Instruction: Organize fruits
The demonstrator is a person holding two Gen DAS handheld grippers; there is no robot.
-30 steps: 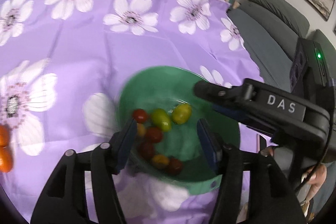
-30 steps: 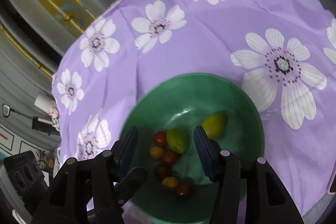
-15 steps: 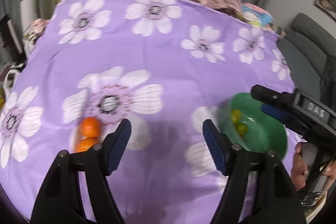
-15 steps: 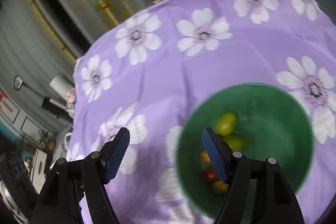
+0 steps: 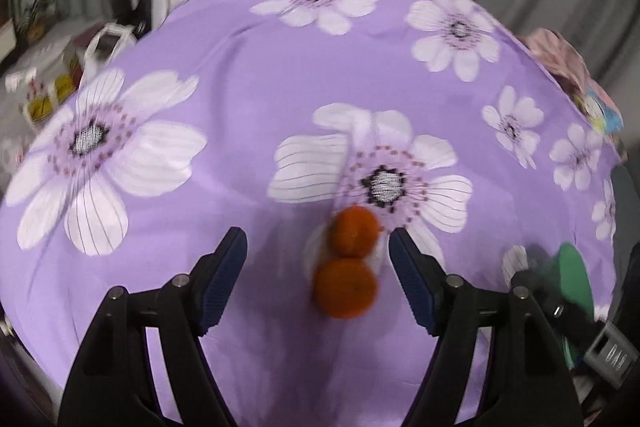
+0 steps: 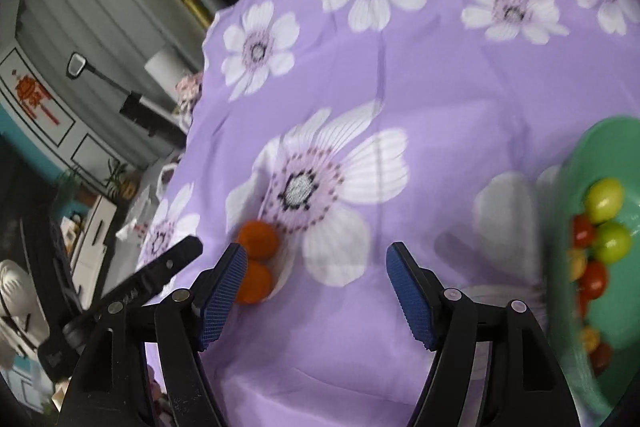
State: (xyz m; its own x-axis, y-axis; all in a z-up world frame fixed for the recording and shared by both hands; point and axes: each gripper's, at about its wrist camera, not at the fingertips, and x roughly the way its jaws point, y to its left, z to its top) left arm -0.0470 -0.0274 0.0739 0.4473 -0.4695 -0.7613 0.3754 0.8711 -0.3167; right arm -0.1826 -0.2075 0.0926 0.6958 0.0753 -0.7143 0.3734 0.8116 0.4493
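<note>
The left gripper (image 5: pixel 318 251) stands open and empty; its jaws have just been opening. A second ago it hung over the green bowl (image 5: pixel 574 279); now it faces two oranges (image 5: pixel 348 267), which lie touching between its fingers near the tabletop's (image 5: pixel 240 67) near edge. The right gripper (image 6: pixel 314 265) is likewise open and empty, its jaws also having widened, and has left the bowl (image 6: pixel 600 155) at its right. Only the right wrist view shows the small tomatoes (image 6: pixel 600 227) in the bowl. The pair of oranges lines up pointing away from the left gripper.
</note>
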